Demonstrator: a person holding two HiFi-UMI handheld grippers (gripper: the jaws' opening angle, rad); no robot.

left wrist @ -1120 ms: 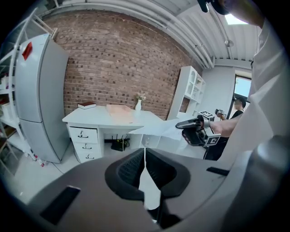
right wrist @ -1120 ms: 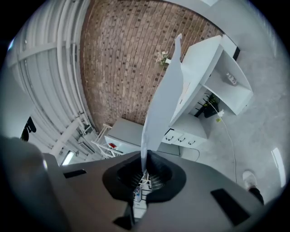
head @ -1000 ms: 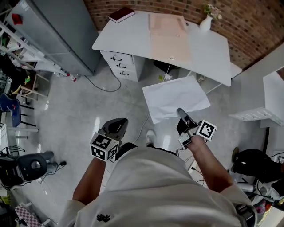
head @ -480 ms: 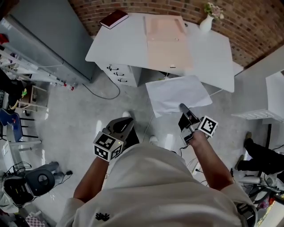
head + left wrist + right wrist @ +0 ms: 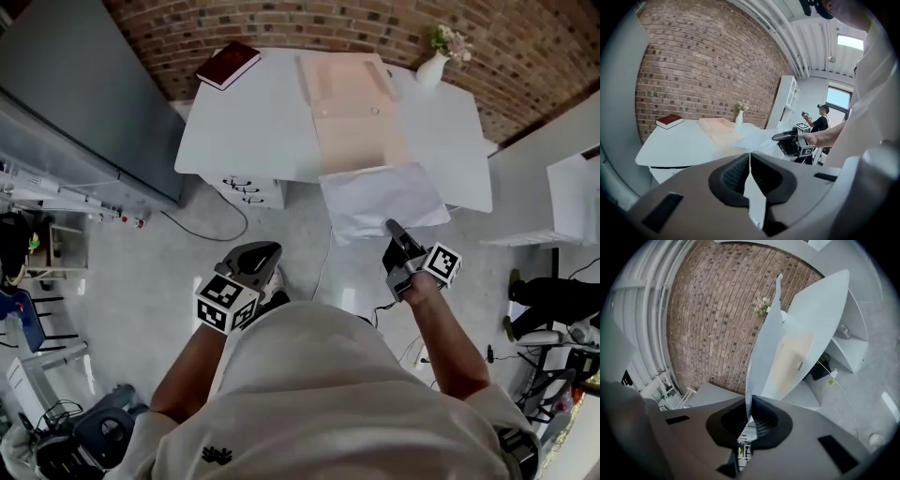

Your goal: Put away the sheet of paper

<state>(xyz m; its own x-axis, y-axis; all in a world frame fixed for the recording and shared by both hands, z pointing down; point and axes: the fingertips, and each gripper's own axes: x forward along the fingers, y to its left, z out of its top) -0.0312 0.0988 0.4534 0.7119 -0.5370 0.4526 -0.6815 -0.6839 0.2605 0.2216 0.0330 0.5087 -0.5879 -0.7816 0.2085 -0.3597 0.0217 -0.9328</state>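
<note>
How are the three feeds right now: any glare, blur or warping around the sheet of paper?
Head view: sharp, evenly lit, only soft reflections on the floor near the sheet of paper. Left gripper view: heavy fisheye, dark corners, window blown out, the left claw close up and soft. Right gripper view: same fisheye, rolled sideways, brick wall bowed, the sheet edge-on in the right claw.
</note>
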